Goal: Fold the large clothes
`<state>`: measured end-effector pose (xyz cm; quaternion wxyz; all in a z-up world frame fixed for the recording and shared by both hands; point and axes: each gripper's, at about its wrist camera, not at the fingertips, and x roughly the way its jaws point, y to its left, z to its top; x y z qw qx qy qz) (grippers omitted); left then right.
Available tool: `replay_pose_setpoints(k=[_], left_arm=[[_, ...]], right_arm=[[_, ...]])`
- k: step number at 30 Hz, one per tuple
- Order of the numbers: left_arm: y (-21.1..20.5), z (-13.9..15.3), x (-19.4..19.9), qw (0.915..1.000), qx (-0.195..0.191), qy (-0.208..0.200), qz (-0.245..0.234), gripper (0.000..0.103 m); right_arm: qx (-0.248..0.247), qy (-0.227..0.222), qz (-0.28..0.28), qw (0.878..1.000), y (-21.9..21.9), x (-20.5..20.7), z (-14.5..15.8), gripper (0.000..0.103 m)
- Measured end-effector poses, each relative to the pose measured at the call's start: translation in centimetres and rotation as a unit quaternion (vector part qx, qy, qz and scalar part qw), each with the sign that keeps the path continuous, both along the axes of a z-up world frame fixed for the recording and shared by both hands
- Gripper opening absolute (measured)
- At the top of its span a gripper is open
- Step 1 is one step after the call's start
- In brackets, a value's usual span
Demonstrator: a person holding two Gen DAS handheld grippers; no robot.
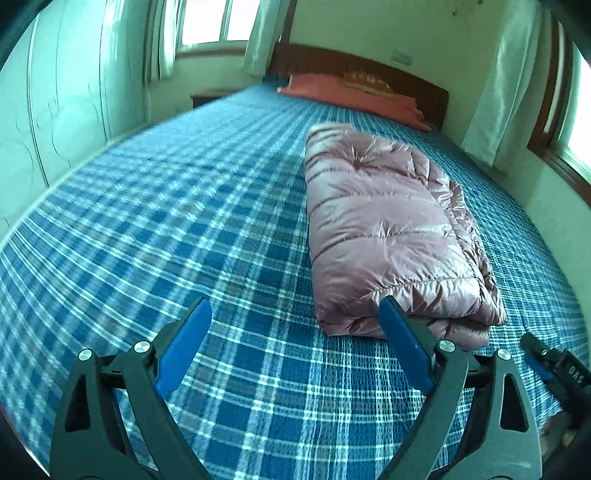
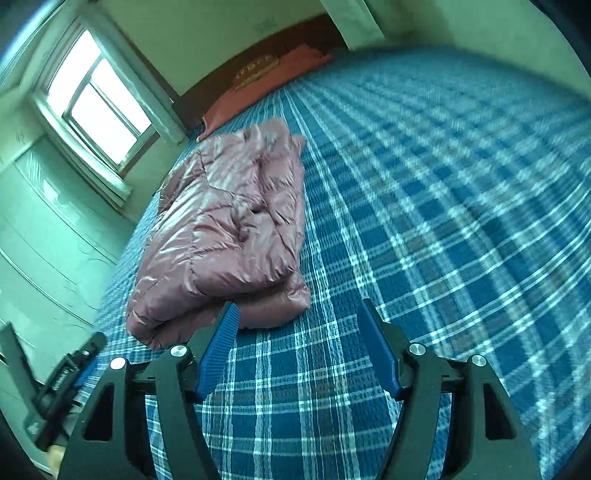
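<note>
Tongs agape; puffy quilted jacket

White letters "DAS" stand on the black body of the right gripper, seen at the lower right, beyond the left claw's right finger. No other lettering is legible in either view.

The folded jacket lies on the bed, pillow behind it.

One folded jacket, one pillow, two windows, one bed.
</note>
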<state>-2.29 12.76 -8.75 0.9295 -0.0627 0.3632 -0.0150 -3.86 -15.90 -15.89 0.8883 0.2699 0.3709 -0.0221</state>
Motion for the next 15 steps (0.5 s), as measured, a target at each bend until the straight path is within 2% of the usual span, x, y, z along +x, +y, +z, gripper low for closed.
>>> replay_pose_setpoints(k=[2, 6, 9, 15], left_arm=[[-0.1, 0.7, -0.6, 0.9998, 0.014, -0.006, 0.010, 0.096], [-0.5, 2.4, -1.9, 0.9989, 0.037, -0.024, 0.014, 0.097], [-0.9, 3.4, -2.3, 0.9984, 0.043, -0.030, 0.020, 0.097], [-1.6, 5.3, -3.2, 0.9978, 0.046, -0.046, 0.014, 0.098]], right_arm=[[-0.022, -0.002, -0.003, 1.000, 0.7, -0.3, 1.1, 0.066], [-0.069, -0.021, -0.001, 0.997, 2.2, -1.6, 3.6, 0.066], [-0.100, -0.031, 0.004, 0.994, 3.7, -0.1, 5.2, 0.066], [-0.141, -0.044, 0.017, 0.989, 5.7, -0.6, 7.1, 0.066]])
